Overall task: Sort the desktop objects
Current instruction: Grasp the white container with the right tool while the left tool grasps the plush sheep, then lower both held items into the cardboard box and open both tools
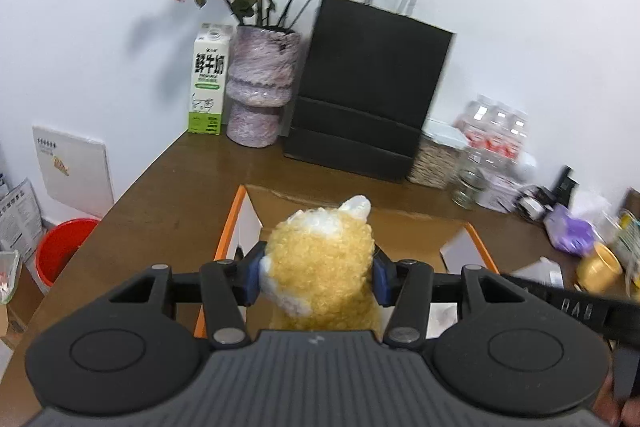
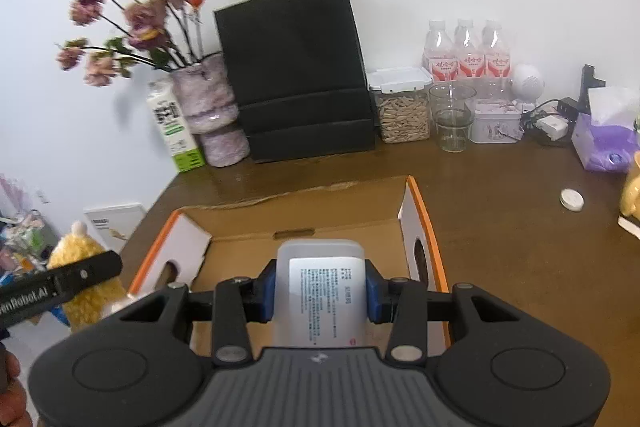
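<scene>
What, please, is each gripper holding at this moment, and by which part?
The left gripper clamps the fluffy yellow plush toy across its sides. The right gripper pinches the white labelled plastic bottle across its body.

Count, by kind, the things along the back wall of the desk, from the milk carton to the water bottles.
Milk carton: 1
Vase with dried flowers: 1
Black paper bag: 1
Lidded seed container: 1
Glass cups, stacked: 2
Water bottles: 3
Total: 9
</scene>
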Available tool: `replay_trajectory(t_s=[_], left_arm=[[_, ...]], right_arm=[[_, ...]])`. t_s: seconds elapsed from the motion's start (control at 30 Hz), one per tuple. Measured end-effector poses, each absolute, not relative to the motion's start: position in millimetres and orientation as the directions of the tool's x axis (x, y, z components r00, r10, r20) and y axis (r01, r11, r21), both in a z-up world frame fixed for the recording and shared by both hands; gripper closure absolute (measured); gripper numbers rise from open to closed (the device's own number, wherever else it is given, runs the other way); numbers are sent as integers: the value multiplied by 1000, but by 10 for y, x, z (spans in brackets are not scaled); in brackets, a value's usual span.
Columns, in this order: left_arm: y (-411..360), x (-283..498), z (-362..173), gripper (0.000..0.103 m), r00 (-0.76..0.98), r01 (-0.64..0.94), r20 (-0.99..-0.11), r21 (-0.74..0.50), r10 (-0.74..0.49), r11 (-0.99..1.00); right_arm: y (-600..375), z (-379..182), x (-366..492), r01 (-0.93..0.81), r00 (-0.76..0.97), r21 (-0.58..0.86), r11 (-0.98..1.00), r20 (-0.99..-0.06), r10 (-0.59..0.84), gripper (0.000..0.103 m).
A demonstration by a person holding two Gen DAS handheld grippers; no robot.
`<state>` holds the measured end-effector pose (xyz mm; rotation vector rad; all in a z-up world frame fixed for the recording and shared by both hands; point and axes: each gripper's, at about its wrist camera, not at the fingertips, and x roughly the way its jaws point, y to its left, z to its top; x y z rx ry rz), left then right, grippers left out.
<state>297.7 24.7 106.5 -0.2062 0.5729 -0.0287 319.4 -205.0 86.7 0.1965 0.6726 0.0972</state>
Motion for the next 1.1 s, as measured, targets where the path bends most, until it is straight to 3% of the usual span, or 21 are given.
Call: replay_trajectory(t_s=[0.33, 0.77, 0.83, 0.9, 1.0, 1.1], left_arm=[[189, 4167, 566, 51, 749, -112, -661, -52, 50, 992], [300, 4500, 164, 49, 681, -96, -730, 4, 68, 995], [264, 4482, 163, 43, 686, -76, -724, 28, 73, 997], [227, 4454, 165, 24, 692, -45, -720, 31, 53, 999], [163, 4358, 208, 1, 723, -14, -690, 34, 34, 999], [105, 4265, 265, 0, 750, -6, -659, 61, 44, 998]], right_arm=[[-1801, 459, 4290, -16, 731, 64, 998, -680, 55, 63], [-1827, 21, 4729, -61, 629, 5, 998, -776, 42, 63], [-1827, 20, 4722, -64, 630, 6, 998, -775, 45, 57], [-1822, 41, 4709, -70, 631, 18, 997, -774, 58, 26], [-1800, 108, 4636, -96, 659, 6, 995, -749, 68, 15], [-1788, 172, 4561, -101, 672, -16, 995, -739, 56, 12]])
